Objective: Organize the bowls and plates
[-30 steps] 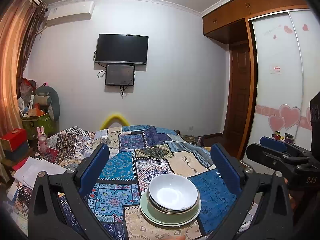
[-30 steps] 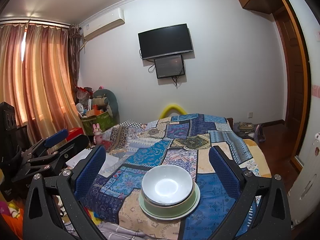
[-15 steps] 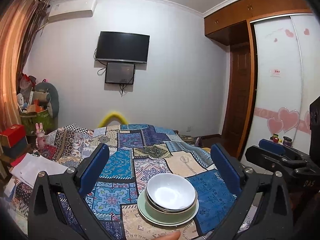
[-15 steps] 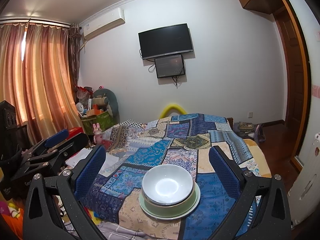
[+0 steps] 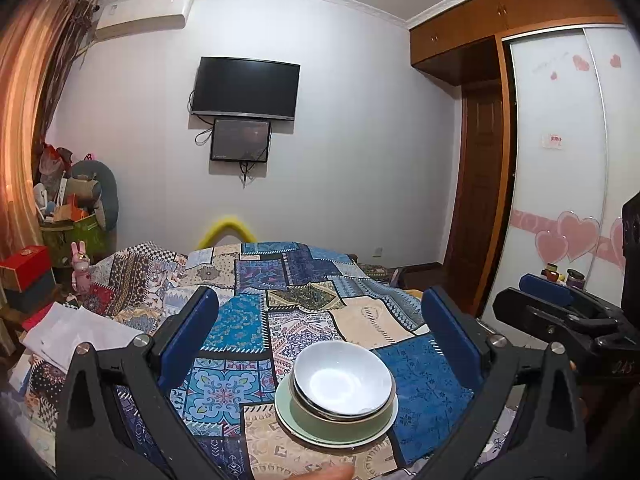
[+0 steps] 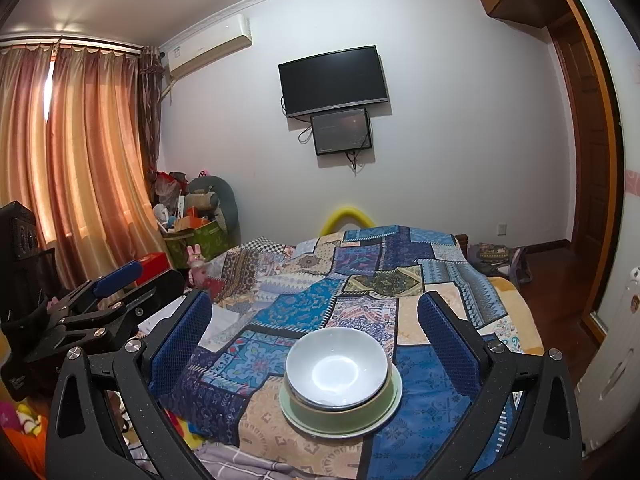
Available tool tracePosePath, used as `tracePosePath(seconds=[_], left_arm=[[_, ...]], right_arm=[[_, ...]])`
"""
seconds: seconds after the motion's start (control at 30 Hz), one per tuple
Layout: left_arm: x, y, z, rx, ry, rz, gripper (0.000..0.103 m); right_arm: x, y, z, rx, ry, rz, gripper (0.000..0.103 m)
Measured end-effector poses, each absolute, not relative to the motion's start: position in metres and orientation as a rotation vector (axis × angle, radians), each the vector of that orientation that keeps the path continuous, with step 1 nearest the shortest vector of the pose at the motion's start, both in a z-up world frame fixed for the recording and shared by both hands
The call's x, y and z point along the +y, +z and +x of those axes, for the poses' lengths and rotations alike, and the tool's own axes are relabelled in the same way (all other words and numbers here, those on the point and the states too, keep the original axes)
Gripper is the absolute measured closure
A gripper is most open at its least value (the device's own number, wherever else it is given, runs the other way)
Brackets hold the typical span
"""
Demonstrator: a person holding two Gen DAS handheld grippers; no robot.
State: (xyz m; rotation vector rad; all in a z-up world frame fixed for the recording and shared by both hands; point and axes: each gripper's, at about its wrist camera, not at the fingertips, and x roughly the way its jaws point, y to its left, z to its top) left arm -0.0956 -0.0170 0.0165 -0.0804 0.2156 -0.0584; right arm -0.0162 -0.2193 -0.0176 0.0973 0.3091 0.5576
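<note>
- White bowl (image 5: 343,376) (image 6: 337,366) tops a nested stack: it sits in a green bowl (image 5: 344,420) (image 6: 344,411), which stands on a pale green plate (image 5: 288,412) (image 6: 292,412).
- The stack rests on the patchwork quilt (image 5: 240,320) (image 6: 304,304) near its front edge.
- The left gripper (image 5: 320,340) hangs above the quilt, jaws spread wide and holding nothing, the stack between and below its blue pads (image 5: 188,336).
- The right gripper (image 6: 316,338) is likewise wide open and empty, framing the stack.
- Each gripper shows at the edge of the other's view, well apart from the stack.
</note>
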Motion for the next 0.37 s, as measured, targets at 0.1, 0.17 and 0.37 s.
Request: tracePosePath(seconds=[0.1, 0.17, 0.37], left_arm=[[-0.0162, 0.0163, -0.0955, 0.218, -0.059, -0.085, 0.000], [-0.0164, 0.0165, -0.0952, 0.219, -0.058, -0.082, 0.000], [-0.0175, 0.0169, -0.0959, 0.215, -0.054, -0.078, 0.000]], right_arm=[[-0.2192, -0.0176, -0.0157, 0.310, 0.558, 0.096, 0.000], [-0.2195, -0.0174, -0.0157, 0.310, 0.559, 0.097, 0.000], [-0.2188, -0.0180, -0.0160, 0.311, 0.560, 0.096, 0.000]])
